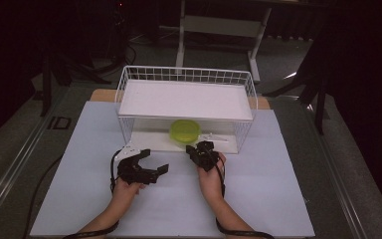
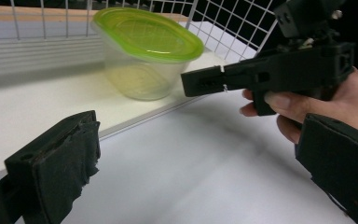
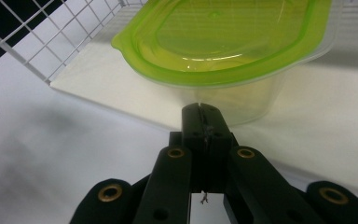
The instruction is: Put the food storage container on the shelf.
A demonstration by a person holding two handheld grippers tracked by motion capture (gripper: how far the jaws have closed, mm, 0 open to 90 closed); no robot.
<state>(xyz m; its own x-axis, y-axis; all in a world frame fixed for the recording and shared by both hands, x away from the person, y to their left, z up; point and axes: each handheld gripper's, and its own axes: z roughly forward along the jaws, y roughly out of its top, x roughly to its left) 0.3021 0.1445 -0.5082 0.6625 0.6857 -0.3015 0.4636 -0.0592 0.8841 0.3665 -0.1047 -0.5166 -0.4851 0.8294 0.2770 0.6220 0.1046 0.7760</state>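
Note:
A clear plastic container with a lime-green lid (image 1: 185, 130) stands on the lower white board of a wire rack (image 1: 129, 79), near its front edge. My right gripper (image 1: 200, 149) is shut with nothing in it. In the right gripper view its closed tips (image 3: 200, 115) sit just in front of the container (image 3: 223, 51), below the lid's rim; I cannot tell if they touch. My left gripper (image 1: 151, 161) is wide open over the white table, left of the right one. Its view shows the container (image 2: 147, 51) farther off and the right gripper (image 2: 205, 82) pointing at it.
The rack's upper white shelf (image 1: 186, 99) overhangs the container. White wire mesh walls (image 2: 233, 28) close the rack's sides and back. The white table surface (image 1: 179, 204) spreads in front of the rack. A table frame (image 1: 219, 25) stands behind on the dark floor.

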